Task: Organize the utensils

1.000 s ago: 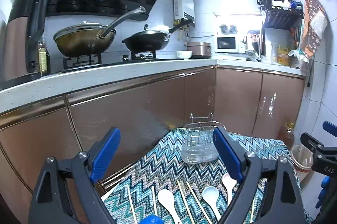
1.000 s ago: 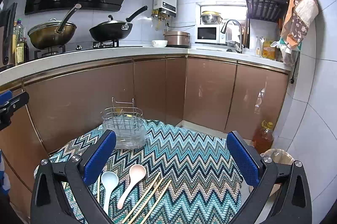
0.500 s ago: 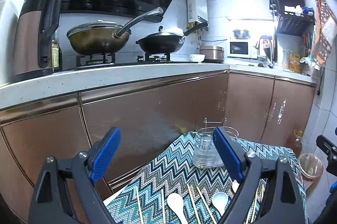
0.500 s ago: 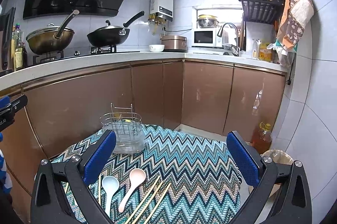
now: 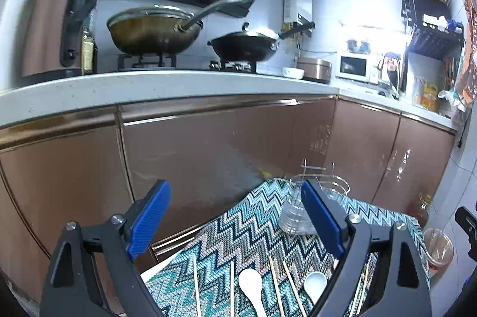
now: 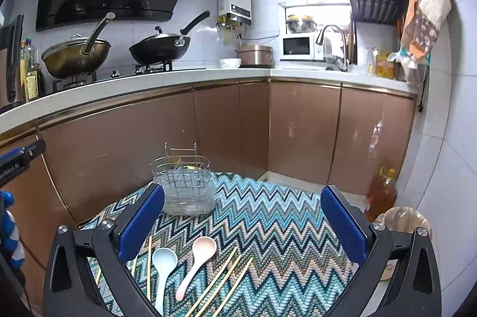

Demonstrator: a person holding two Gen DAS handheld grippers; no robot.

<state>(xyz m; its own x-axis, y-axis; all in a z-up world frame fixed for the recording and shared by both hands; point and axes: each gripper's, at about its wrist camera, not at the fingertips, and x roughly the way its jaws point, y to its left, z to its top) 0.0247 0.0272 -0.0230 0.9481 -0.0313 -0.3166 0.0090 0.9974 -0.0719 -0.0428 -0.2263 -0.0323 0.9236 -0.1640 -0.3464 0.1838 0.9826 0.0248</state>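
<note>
A wire utensil holder [image 6: 182, 188] in a clear plastic base stands at the far side of a small table with a zigzag cloth [image 6: 268, 215]. It also shows in the left wrist view [image 5: 298, 209], partly behind my finger. On the cloth lie a pale blue spoon [image 6: 163, 263], a pink spoon [image 6: 199, 254], a white spoon [image 5: 252, 285] and several wooden chopsticks [image 6: 222, 276]. My left gripper [image 5: 235, 224] is open and empty above the table's near left. My right gripper [image 6: 242, 223] is open and empty above the spoons.
Brown kitchen cabinets [image 6: 226, 126] run behind the table under a white counter with two woks [image 6: 161, 48]. An oil bottle [image 6: 381, 193] and a lined bin [image 6: 405, 220] stand on the floor at the right by the tiled wall.
Both views have tilted up and pulled back a little. The holder and utensils now sit lower and further right in the left wrist view. Both grippers stay open and empty.
</note>
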